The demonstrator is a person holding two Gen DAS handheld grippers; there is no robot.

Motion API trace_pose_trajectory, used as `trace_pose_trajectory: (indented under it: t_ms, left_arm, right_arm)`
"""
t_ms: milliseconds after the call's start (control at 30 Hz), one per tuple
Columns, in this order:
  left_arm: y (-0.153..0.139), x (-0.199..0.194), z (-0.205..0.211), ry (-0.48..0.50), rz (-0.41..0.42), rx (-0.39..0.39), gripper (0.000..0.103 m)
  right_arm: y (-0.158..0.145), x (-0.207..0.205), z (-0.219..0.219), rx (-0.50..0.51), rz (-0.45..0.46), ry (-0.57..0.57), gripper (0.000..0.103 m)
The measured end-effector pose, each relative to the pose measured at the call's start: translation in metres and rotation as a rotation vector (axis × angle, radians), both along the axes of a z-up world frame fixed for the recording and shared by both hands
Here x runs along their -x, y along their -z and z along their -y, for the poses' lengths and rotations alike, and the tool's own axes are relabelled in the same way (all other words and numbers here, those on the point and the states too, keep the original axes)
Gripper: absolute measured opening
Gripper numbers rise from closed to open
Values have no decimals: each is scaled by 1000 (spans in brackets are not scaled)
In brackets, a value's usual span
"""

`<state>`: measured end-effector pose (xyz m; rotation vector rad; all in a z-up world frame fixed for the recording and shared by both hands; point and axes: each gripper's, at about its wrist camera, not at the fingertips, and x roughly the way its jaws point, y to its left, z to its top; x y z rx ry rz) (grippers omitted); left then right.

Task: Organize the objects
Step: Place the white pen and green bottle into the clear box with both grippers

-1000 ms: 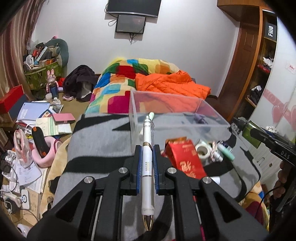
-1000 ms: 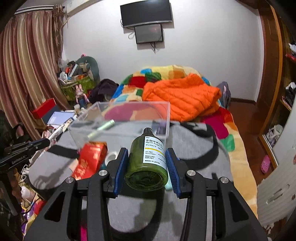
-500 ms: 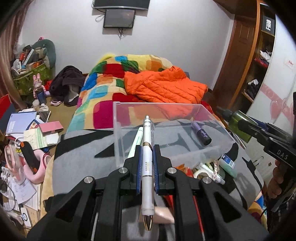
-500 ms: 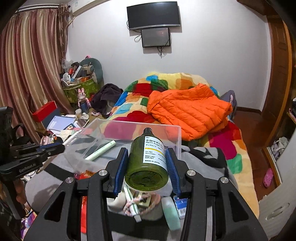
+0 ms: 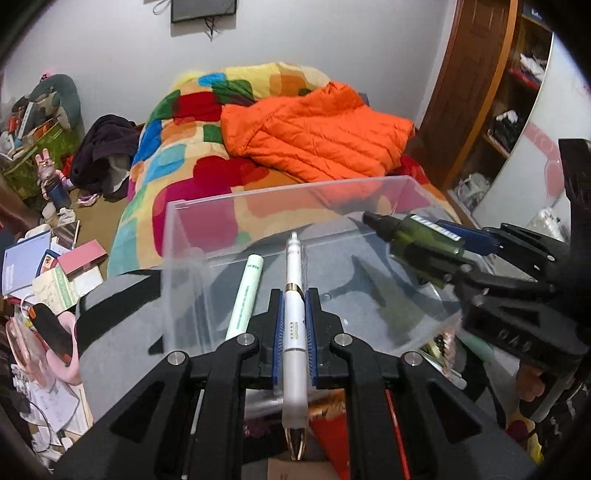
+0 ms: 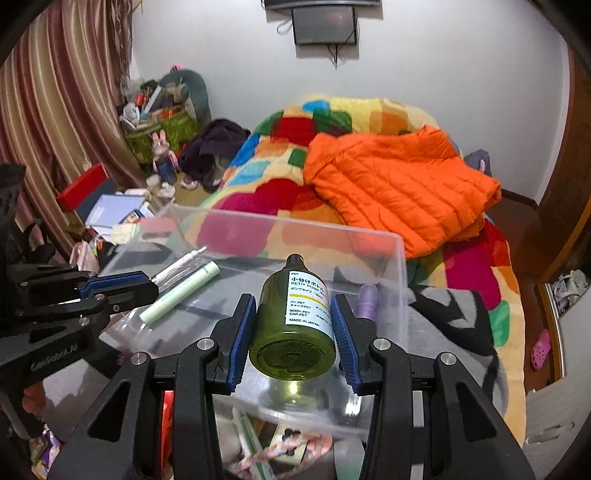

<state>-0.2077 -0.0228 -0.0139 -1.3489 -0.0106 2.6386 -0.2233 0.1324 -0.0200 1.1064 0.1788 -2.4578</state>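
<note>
Filling most of the room is a bed (image 6: 476, 332), spread at its near end with a grey and black blanket (image 5: 118, 332) and farther back with a patchwork quilt (image 5: 192, 122) of red, yellow, blue and green; a folded orange puffer jacket (image 6: 399, 192) lies on the quilt. White walls close the far side, with a dark screen (image 6: 325, 29) mounted high, striped curtains (image 6: 48, 99) on the left and a wooden wardrobe (image 5: 476, 85) on the right. Books, boxes and dark clothes litter the floor (image 5: 92, 218) beside the bed. On the grey blanket stands a clear plastic box (image 5: 177, 236), open at the top, with a pale green tube (image 6: 181, 291) lying inside on its floor and a small purple tube (image 6: 365, 301) near its right wall. The right gripper (image 6: 293, 326) is clamped on a green pump bottle (image 6: 295, 321), held on its side above the box's near rim with the neck pointing into the box. The left gripper (image 5: 294, 325) is clenched around a white pen (image 5: 294, 332), its far end reaching over the box's near edge, just right of the green tube. Red packets and other small items lie on the blanket in front of the box.
</note>
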Motion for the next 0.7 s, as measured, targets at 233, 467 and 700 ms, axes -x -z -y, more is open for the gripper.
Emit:
trace_pose_trajectory:
  t_ms: [233, 467, 700]
  left_arm:
    - [13, 18, -8, 20, 44, 6, 10]
    - [9, 11, -17, 42, 19, 42, 11]
    - [-9, -9, -14, 14, -52, 50, 45]
  right_arm:
    - [15, 9, 14, -65, 22, -19, 39]
    - [19, 10, 15, -78, 47, -35, 39]
    - [12, 0, 10, -99, 26, -41, 39]
